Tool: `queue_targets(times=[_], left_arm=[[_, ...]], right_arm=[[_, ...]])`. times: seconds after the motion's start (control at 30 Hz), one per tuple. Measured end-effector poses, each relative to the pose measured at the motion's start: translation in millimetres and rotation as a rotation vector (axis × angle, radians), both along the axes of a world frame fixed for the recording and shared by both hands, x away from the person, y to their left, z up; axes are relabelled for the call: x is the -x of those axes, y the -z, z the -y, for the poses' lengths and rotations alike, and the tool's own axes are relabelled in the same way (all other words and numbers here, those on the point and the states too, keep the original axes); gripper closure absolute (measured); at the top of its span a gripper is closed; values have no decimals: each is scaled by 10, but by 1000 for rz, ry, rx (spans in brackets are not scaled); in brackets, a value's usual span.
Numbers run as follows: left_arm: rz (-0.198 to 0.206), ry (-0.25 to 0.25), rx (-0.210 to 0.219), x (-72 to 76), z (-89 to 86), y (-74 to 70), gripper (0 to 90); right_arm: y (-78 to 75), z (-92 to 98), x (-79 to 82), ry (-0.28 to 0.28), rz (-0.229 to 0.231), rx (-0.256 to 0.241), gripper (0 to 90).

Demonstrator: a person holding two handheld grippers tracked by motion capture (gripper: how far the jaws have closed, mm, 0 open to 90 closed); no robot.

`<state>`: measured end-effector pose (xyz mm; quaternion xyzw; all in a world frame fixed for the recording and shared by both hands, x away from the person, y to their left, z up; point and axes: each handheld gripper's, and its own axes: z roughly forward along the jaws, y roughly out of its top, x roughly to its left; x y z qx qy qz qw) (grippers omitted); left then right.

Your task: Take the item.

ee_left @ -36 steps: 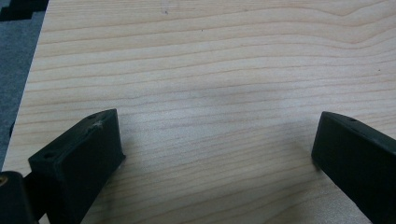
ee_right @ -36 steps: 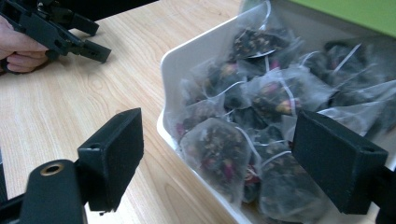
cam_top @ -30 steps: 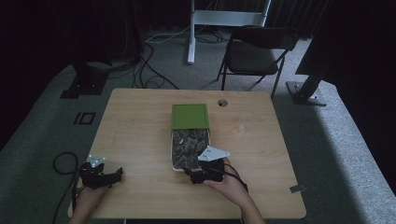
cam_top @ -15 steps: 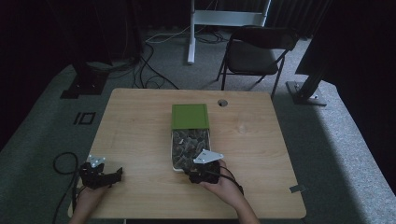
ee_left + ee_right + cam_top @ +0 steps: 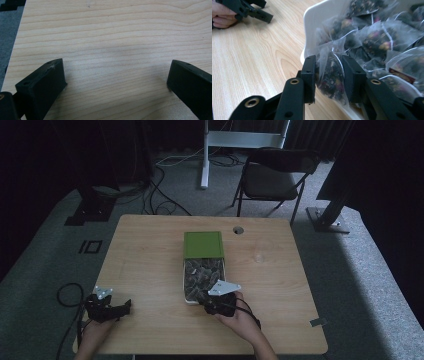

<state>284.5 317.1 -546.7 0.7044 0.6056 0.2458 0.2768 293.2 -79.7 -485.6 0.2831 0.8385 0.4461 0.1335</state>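
A white box (image 5: pixel 184 292) with a green lid (image 5: pixel 203 244) at its far end sits mid-table, holding several clear tea bags (image 5: pixel 200 272) of dark dried flowers. My right gripper (image 5: pixel 329 75) is at the box's near right corner (image 5: pixel 216 303), shut on one tea bag (image 5: pixel 331 75) that hangs over the white rim (image 5: pixel 317 22). My left gripper (image 5: pixel 107 307) rests near the table's front left corner, open over bare wood (image 5: pixel 115 50), with nothing between its black fingers (image 5: pixel 45 82).
The wooden table (image 5: pixel 150 260) has a cable hole (image 5: pixel 238 229) at its back edge. A folding chair (image 5: pixel 272 175) stands behind it, and a white stand (image 5: pixel 210 145) farther back. Cables lie on the grey floor (image 5: pixel 65 292) at left.
My right gripper has shifted slightly left along the box's near end. The left gripper has not moved.
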Motion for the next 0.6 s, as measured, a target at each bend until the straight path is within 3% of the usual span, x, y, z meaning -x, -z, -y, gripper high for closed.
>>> queue_targets(times=[0.17, 0.6], left_arm=[[0, 0, 0, 0, 0, 0, 23], [0, 0, 0, 0, 0, 0, 23]], right_arm=[[-71, 32, 9, 15, 30, -35, 680], [-233, 87, 22, 19, 90, -70, 723]])
